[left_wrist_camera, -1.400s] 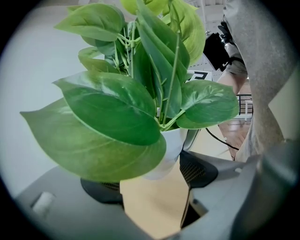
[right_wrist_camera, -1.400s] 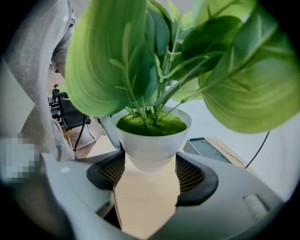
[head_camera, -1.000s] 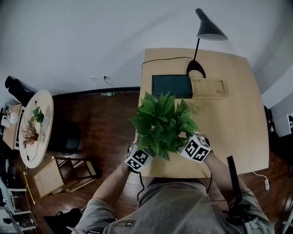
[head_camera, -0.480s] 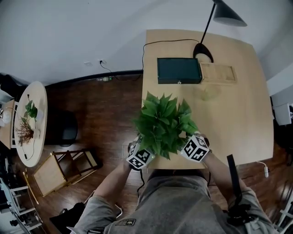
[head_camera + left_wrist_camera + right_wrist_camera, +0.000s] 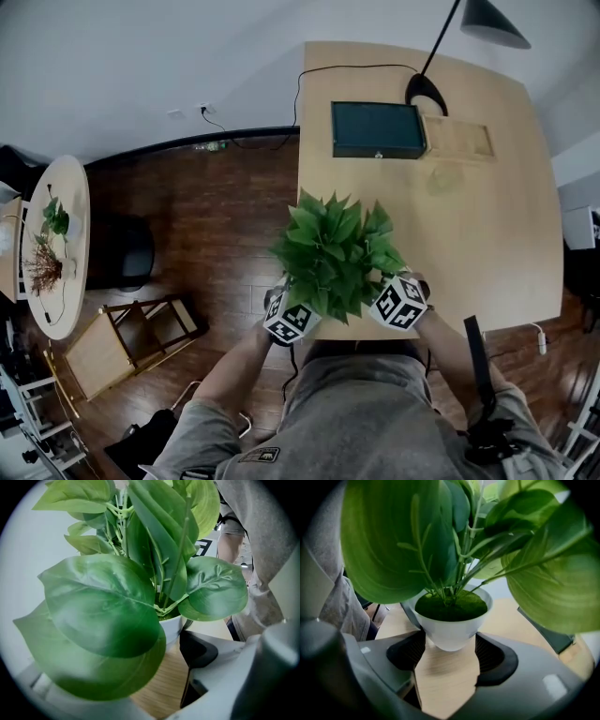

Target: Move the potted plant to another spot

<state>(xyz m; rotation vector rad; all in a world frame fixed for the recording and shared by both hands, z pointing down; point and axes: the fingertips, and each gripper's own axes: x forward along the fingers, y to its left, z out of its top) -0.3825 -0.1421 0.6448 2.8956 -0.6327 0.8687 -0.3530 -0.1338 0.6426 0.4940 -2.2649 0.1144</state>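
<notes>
One potted plant (image 5: 336,253) stands between two hand-held grippers over the near edge of the counter (image 5: 487,234). The right hand-held gripper (image 5: 446,654) pinches its white pot between both pads. The left hand-held gripper (image 5: 154,677) has its jaws apart about the same pot, one pad touching the wall and the other covered by a leaf, so its grip cannot be told. Beyond both grippers, across the counter, lie one dark green box (image 5: 378,129), one wooden tray (image 5: 457,139) just right of it, and one lamp base (image 5: 426,91).
</notes>
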